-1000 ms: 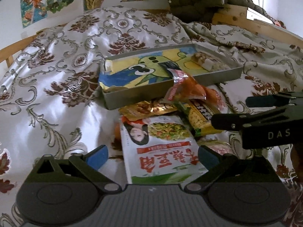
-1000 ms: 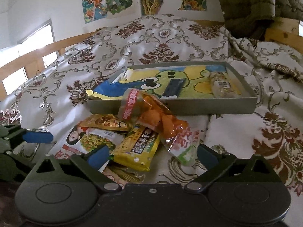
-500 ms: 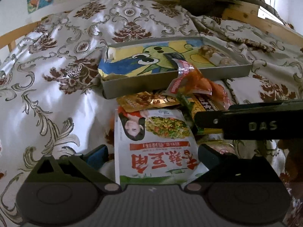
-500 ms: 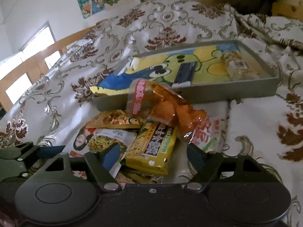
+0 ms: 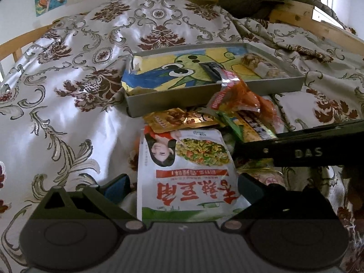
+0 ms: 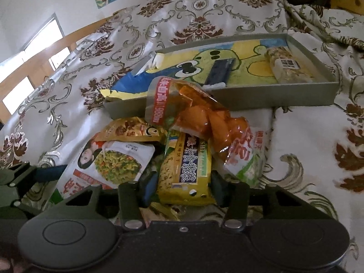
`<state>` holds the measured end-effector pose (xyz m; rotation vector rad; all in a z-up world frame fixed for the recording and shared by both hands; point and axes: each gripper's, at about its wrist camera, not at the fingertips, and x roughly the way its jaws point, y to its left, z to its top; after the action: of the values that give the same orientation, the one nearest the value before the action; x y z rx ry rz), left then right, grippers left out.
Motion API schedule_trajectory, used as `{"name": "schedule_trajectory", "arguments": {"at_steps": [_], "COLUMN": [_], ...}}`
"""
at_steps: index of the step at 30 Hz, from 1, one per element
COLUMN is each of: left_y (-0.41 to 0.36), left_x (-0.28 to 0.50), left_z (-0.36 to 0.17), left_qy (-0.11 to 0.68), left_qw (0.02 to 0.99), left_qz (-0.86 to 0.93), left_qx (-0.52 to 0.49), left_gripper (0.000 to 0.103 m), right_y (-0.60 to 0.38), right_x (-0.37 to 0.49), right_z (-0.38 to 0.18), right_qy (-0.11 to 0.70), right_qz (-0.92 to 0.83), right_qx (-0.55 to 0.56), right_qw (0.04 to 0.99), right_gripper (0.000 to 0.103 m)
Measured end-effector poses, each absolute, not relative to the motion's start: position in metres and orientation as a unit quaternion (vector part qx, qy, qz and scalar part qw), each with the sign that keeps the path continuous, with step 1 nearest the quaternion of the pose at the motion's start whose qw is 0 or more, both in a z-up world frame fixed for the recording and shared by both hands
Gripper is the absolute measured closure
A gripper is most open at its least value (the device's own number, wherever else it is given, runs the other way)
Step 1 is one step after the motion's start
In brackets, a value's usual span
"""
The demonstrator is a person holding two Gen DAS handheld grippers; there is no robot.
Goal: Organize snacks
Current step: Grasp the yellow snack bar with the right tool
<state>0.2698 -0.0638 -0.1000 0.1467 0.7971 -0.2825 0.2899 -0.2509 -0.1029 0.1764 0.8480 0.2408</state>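
Note:
A pile of snack packets lies on the bed in front of a grey tray [image 6: 282, 97] with a cartoon lining. My right gripper [image 6: 183, 185] has its jaws closed in around the near end of a yellow-green packet [image 6: 186, 166]; its pads touch both sides. An orange bag [image 6: 200, 118] lies on top of that packet. My left gripper [image 5: 184, 186] is open, its fingers either side of a white pouch [image 5: 186, 170] with red characters. The tray [image 5: 173, 97] holds a nut bar [image 6: 286, 66] and a dark blue packet [image 6: 220, 70].
A gold packet [image 6: 129, 129] and a white-green packet [image 6: 248, 157] lie in the pile. The patterned bedspread [image 5: 68, 113] spreads left and right. A wooden bed frame [image 5: 314, 25] and dark quilt stand behind. My right gripper's arm [image 5: 295, 152] crosses the left wrist view.
My right gripper moved down and forward and its jaws narrowed onto the yellow-green packet. My left gripper moved forward a little over the white pouch.

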Motion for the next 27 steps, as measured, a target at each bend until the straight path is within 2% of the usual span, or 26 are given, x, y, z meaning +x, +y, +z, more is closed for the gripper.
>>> {"name": "schedule_trajectory", "arguments": {"at_steps": [10, 17, 22, 27], "left_y": [-0.068, -0.073, -0.078, -0.077], "left_x": [0.265, 0.275, 0.285, 0.298], "left_z": [-0.096, -0.096, -0.099, -0.102], "left_qy": [0.389, 0.400, 0.413, 0.426], "left_qw": [0.909, 0.905, 0.901, 0.899], "left_qz": [-0.128, -0.116, -0.113, -0.090], "left_qx": [0.085, 0.086, 0.076, 0.053], "left_gripper": [0.001, 0.001, 0.000, 0.001], "right_y": [-0.272, -0.264, -0.269, -0.268], "right_x": [0.254, 0.254, 0.262, 0.274], "right_z": [-0.093, -0.097, -0.100, -0.106], "right_qy": [0.458, 0.441, 0.426, 0.416], "right_qz": [0.116, 0.119, 0.117, 0.109], "right_qx": [0.056, 0.023, 0.040, 0.056], "right_qw": [0.880, 0.889, 0.896, 0.901], "right_gripper": [0.052, 0.048, 0.043, 0.044]}}
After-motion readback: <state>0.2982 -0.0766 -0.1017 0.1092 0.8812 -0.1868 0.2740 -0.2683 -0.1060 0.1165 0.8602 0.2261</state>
